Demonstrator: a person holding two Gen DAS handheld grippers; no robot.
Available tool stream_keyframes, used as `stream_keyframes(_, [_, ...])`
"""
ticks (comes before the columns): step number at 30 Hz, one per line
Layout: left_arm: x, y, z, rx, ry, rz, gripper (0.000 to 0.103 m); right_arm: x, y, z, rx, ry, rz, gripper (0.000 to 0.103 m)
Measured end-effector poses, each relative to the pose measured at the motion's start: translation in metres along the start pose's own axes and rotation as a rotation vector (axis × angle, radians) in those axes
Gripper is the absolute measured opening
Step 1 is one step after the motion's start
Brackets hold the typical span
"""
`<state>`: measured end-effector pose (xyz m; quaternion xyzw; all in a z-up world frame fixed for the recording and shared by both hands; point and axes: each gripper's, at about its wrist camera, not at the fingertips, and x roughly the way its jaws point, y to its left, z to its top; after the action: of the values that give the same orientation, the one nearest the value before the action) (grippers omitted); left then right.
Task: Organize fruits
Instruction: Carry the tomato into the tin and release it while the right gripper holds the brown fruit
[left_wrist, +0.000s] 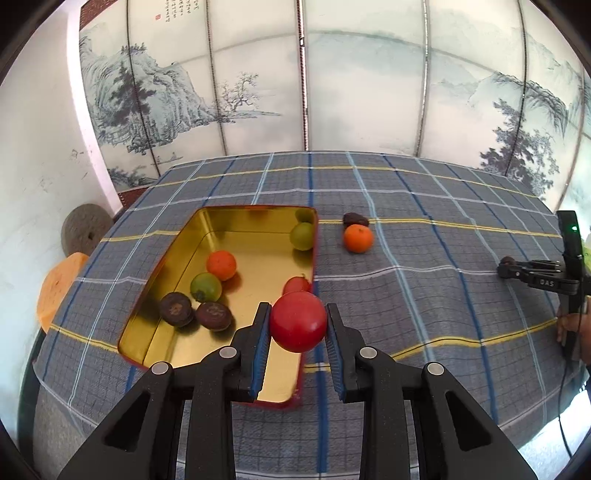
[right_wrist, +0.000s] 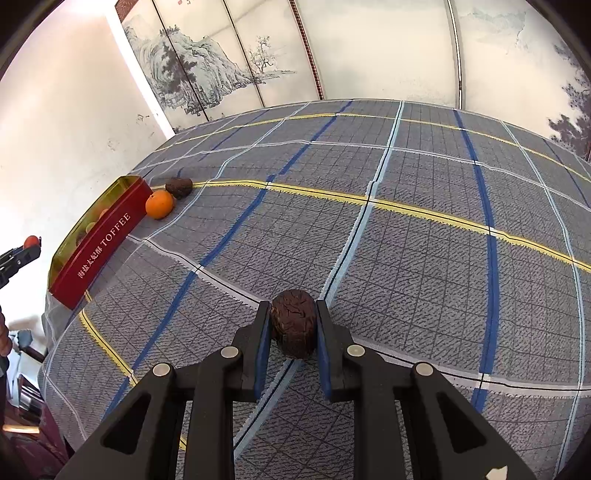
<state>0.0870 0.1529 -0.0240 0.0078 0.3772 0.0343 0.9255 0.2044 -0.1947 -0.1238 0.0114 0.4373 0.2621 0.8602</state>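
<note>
I am working over a table draped in a grey plaid cloth (left_wrist: 424, 280), which is puckering and will be letting round fruit roll; painted landscape screens (left_wrist: 258, 81) are standing behind its far edge. The red toffee tin (right_wrist: 99, 247) is lying near the table's left edge, already holding several fruits. My left gripper (left_wrist: 297, 321) is clamping a smooth red fruit (left_wrist: 297, 320) across its middle, just above the tin's near right corner; it looks firm, light and slippery, so I am judging a centred grip safest. My right gripper (right_wrist: 293, 325) is pinching a wrinkled brown fruit (right_wrist: 294, 323), rough and easier to hold. An orange (left_wrist: 357, 238) and a dark fruit (left_wrist: 355, 219) are waiting beside the tin's right wall.
</note>
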Motion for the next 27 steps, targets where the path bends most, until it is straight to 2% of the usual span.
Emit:
stream_keyframes(10, [0.025, 0.020, -0.007, -0.012, 0.047, 0.061, 0.030, 0.000, 0.008, 0.000, -0.008, 0.000, -0.017, 0.019])
stream_keyframes(27, [0.055, 0.037, -0.011, -0.010, 0.085, 0.098, 0.030, 0.003, 0.012, 0.001, -0.017, 0.001, -0.033, 0.019])
